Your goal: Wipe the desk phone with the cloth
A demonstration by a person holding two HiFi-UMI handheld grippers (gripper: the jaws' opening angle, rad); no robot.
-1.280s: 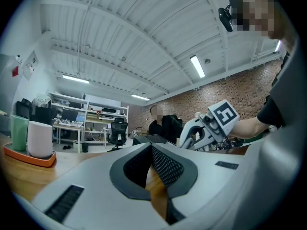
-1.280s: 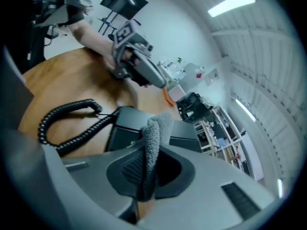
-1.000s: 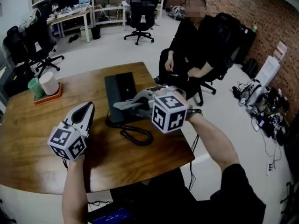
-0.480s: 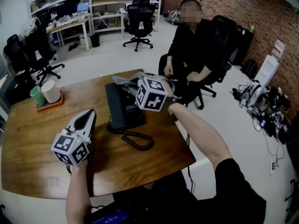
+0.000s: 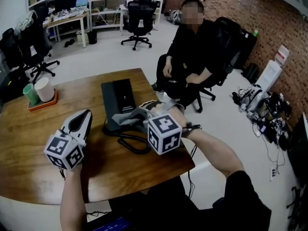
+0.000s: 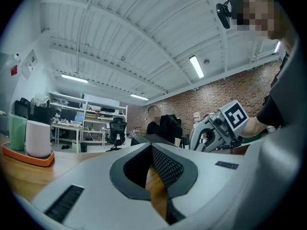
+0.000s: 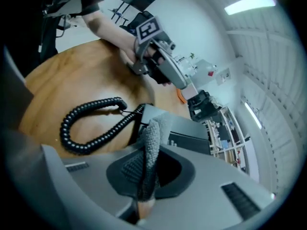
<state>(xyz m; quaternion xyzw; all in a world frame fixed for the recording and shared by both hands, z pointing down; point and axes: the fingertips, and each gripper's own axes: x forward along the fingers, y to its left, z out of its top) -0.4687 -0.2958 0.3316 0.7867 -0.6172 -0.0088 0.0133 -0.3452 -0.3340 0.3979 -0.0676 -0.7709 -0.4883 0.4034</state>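
Head view. The black desk phone (image 5: 120, 100) lies on the wooden surface (image 5: 29, 138), toward 12 o'clock. The right gripper (image 5: 131, 119) sits at the phone's 6 o'clock end, its fingers clamped on a grey cloth (image 5: 126, 118) whose free end lies over that end of the phone. The coiled cord (image 5: 126, 141) loops at the phone's 6 o'clock. The left gripper (image 5: 81, 121), at the phone's 8 o'clock, is well apart from it, fingers together with nothing between them. Two cups on an orange tray (image 5: 42, 101) stand at 10 o'clock.
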